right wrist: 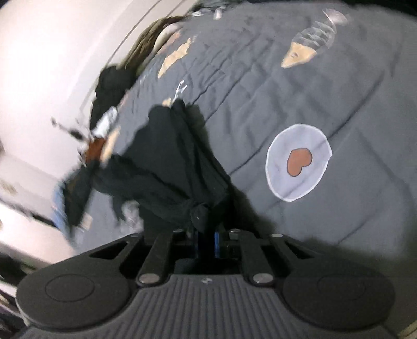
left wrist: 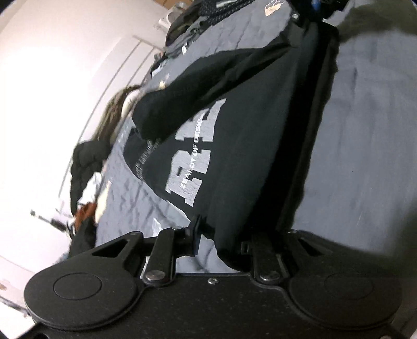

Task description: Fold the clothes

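- Black cotton T-shirt with large grey block lettering (left wrist: 234,146) is off the grey quilted bed cover (left wrist: 372,130), stretched between the two grippers; its lower edge trails near the cover. Not laid flat.
- One short sleeve (left wrist: 166,114) is flopped over the print side; the body hangs in a long drape with a deep vertical crease on the side away from the lettering. I judge this as holding or shaking out, not a made fold.
- Left gripper (left wrist: 221,242): jaws nearly closed, bunched black cloth of the shirt pinched between them.
- Right gripper (right wrist: 206,229): jaws almost fully closed on a gathered knot of the same shirt (right wrist: 177,161); the cloth fans out ahead of it, above the cover.
- Bed cover under the shirt is bare apart from its own prints: a white circle with a red heart (right wrist: 298,161) to the side of the shirt, cone shapes further off.
- Pile of dark clothes (left wrist: 198,18) at the far end of the cover beyond the shirt, unsorted.
- Progress, my read: early. Shirt grasped at two points, zero clean folds visible. Left: lay flat, sleeves in, fold body, then the pile.
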Motion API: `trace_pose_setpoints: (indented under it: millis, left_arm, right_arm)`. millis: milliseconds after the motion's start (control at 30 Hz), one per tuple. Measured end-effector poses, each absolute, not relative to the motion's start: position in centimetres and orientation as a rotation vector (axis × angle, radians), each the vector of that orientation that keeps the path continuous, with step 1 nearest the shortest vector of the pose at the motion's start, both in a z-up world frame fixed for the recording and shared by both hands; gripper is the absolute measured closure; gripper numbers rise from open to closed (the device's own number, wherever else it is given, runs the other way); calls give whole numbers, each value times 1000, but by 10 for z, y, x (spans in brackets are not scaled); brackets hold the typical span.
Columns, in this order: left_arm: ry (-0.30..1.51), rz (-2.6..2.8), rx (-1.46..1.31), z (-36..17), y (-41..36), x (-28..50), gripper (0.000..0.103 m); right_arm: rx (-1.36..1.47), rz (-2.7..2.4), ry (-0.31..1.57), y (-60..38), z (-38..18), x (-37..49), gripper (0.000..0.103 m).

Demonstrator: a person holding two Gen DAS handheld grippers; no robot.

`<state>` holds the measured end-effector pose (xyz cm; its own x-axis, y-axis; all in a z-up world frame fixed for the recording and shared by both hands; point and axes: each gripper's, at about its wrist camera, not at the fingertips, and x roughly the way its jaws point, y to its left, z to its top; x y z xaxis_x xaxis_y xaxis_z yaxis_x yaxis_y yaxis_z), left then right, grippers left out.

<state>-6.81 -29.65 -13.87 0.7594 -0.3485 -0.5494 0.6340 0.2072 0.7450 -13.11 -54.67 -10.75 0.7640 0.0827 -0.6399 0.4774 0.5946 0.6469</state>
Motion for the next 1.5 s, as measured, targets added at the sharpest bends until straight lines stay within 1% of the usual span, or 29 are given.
trace_pose_setpoints:
  millis: [67, 167, 200, 233, 267, 300, 333, 367, 467, 567, 600, 633, 700, 833, 967, 1033, 1133, 1167, 1233, 1267, 1367, 1467, 1500]
  left_arm:
    - [251, -694, 1180, -139, -292, -73, 81]
    - [266, -710, 1150, -128, -290, -72, 80]
    - [285, -715, 1134, -121, -289, -70, 79]
    - [303, -720, 1117, -115, -288, -69, 75]
    - [322, -725, 1101, -108, -287, -67, 69]
    - [348, -746, 1079, -98, -283, -67, 51]
    - [378, -778, 1055, -86, -278, -67, 36]
    - [394, -816, 1020, -74, -270, -68, 33]
    - [466, -920, 805, -39, -245, -57, 32]
    - [545, -955, 444, -13, -222, -27, 32]
    - [573, -941, 322, -9, -217, -16, 31]
    - [596, -923, 222, -7, -212, -6, 31]
    - [630, -882, 90, -7, -205, 9, 31]
    - [671, -786, -4, -12, -198, 30, 31]
    - [701, -750, -11, -16, -198, 39, 31]
    - [717, -742, -5, -19, -198, 40, 31]
    - [738, -734, 20, -23, -198, 39, 31]
    - [743, -734, 24, -24, -199, 39, 31]
    - [750, -740, 15, -25, -197, 40, 31]
    - [752, -743, 10, -24, -197, 40, 31]
    - [755, -750, 1, -23, -195, 39, 31]
    - [766, -750, -2, -25, -195, 41, 31]
    - [771, -747, 2, -25, -195, 41, 31]
  right_arm:
    - [906, -253, 705, -548, -111, -130, 93]
    - [883, -232, 719, -554, -103, -135, 87]
    - [851, -228, 725, -553, -99, -137, 84]
    - [821, -233, 728, -552, -95, -141, 82]
    - [798, -237, 731, -552, -90, -144, 82]
    - [767, -245, 729, -553, -84, -146, 82]
    - [729, -260, 725, -555, -78, -148, 81]
    - [692, -274, 720, -556, -72, -150, 81]
    - [579, -315, 705, -561, -54, -155, 81]
    - [536, -254, 633, -561, -31, -149, 80]
    - [500, -218, 603, -557, -21, -142, 75]
    - [445, -179, 585, -552, -13, -132, 67]
    - [307, -98, 575, -536, -1, -104, 59]
    - [10, 35, 611, -495, 1, -40, 56]
    - [-240, 113, 644, -453, -21, 0, 55]
    - [-326, 125, 673, -442, -35, 14, 55]
    - [-355, 158, 706, -438, -48, 27, 57]
    - [-345, 168, 711, -440, -49, 31, 61]
    - [-222, 160, 707, -460, -42, 38, 86]
    - [-119, 152, 702, -474, -37, 42, 90]
    - [239, 90, 663, -533, -34, 49, 95]
    - [621, 38, 672, -598, -55, 56, 94]
    - [682, 23, 700, -610, -65, 59, 92]
